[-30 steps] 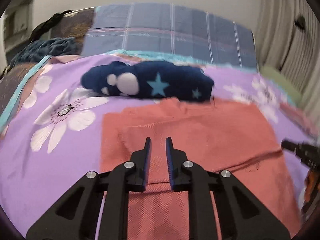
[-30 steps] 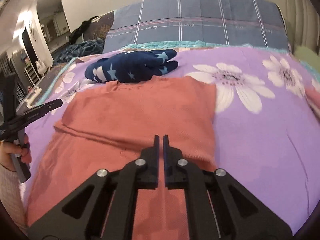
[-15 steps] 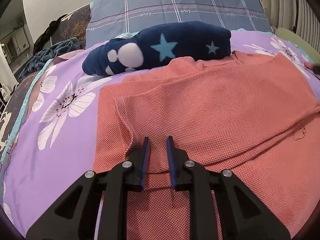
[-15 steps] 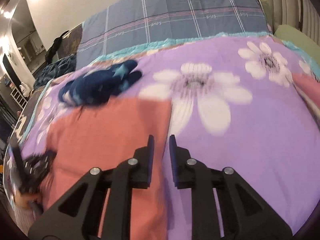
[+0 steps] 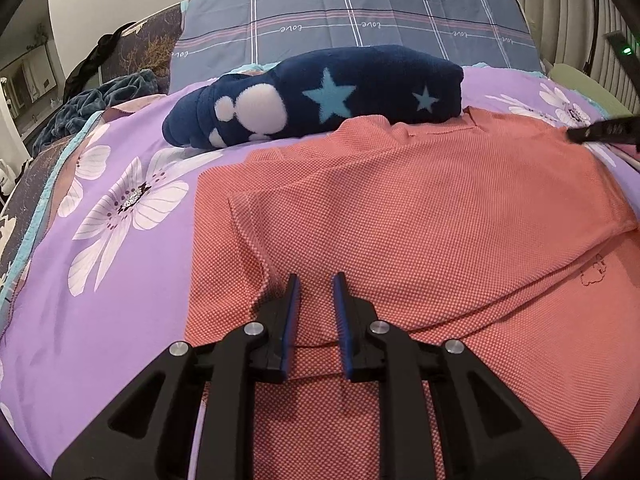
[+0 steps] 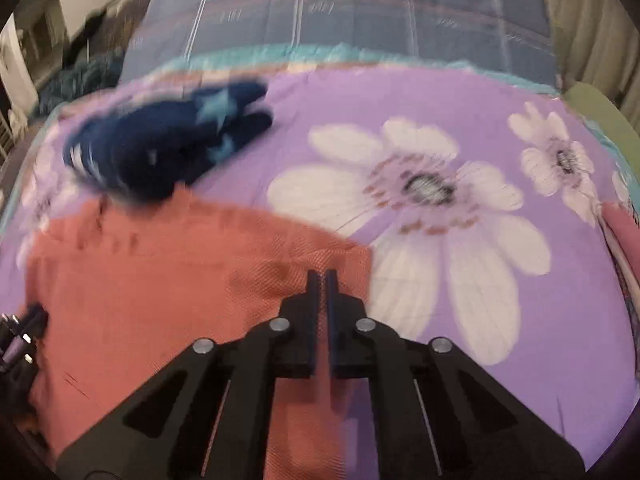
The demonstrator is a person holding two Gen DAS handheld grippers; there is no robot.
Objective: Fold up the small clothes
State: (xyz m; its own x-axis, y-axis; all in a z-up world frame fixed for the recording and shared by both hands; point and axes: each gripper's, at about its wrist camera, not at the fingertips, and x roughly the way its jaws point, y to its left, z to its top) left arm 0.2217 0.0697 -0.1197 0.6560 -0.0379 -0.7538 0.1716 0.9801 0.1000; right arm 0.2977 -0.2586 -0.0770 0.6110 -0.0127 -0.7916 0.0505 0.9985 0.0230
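Note:
A salmon-red knit garment (image 5: 420, 216) lies partly folded on the purple flowered bedspread (image 5: 120, 280); it also shows in the right wrist view (image 6: 160, 292). My left gripper (image 5: 314, 280) is slightly open and empty, low over the garment's folded left edge. My right gripper (image 6: 321, 276) has its jaws almost closed with a thin gap, over the garment's right edge; the view is blurred and no cloth shows between them. Its tip shows at the right in the left wrist view (image 5: 604, 130).
A folded navy fleece garment with stars (image 5: 320, 94) lies just beyond the red one, also in the right wrist view (image 6: 168, 144). A grey plaid pillow (image 5: 352, 16) is behind. A dark blue blanket (image 5: 92, 104) lies far left. Pink cloth (image 6: 624, 232) is at the right edge.
My left gripper has come down closer to the garment's left fold. My right gripper swung to the garment's right edge, opened a little, then narrowed to a thin gap.

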